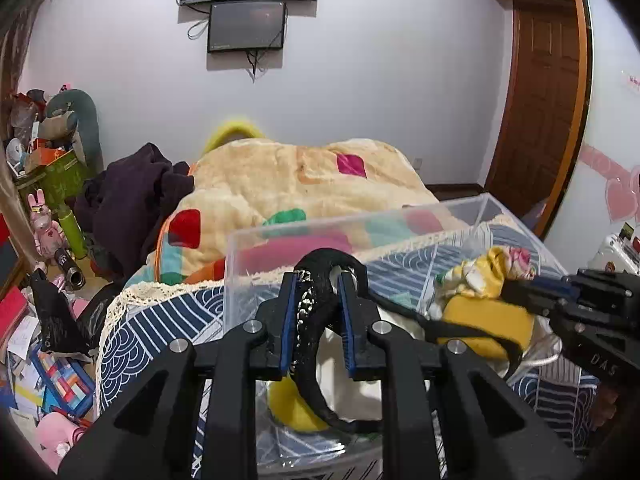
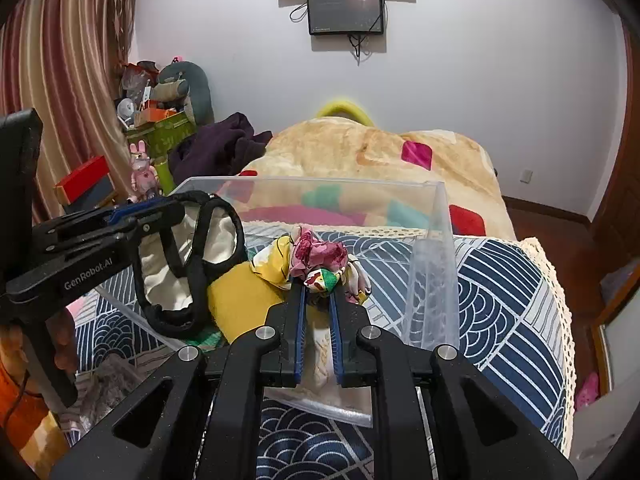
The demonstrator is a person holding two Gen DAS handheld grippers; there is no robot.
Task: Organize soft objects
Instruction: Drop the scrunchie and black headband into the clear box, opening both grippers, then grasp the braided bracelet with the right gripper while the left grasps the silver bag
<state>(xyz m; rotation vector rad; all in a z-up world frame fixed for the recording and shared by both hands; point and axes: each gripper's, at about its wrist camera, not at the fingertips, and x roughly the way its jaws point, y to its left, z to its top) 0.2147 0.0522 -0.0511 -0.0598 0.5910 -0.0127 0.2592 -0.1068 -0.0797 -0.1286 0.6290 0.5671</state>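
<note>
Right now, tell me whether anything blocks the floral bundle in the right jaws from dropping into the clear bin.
Nothing visible does. The right gripper holds the floral bundle already inside the clear bin's walls, above the patterned bin floor. The yellow piece and the black-trimmed item held by the left gripper sit to its left.

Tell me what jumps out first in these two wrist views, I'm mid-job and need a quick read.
The clear plastic bin sits on the blue wave-patterned cover, with both grippers at it. The left gripper is clamped on a black-trimmed cream garment at the bin's left side; the right gripper pinches a floral fabric bundle above a yellow item. Behind lies a beige blanket with coloured patches.
</note>
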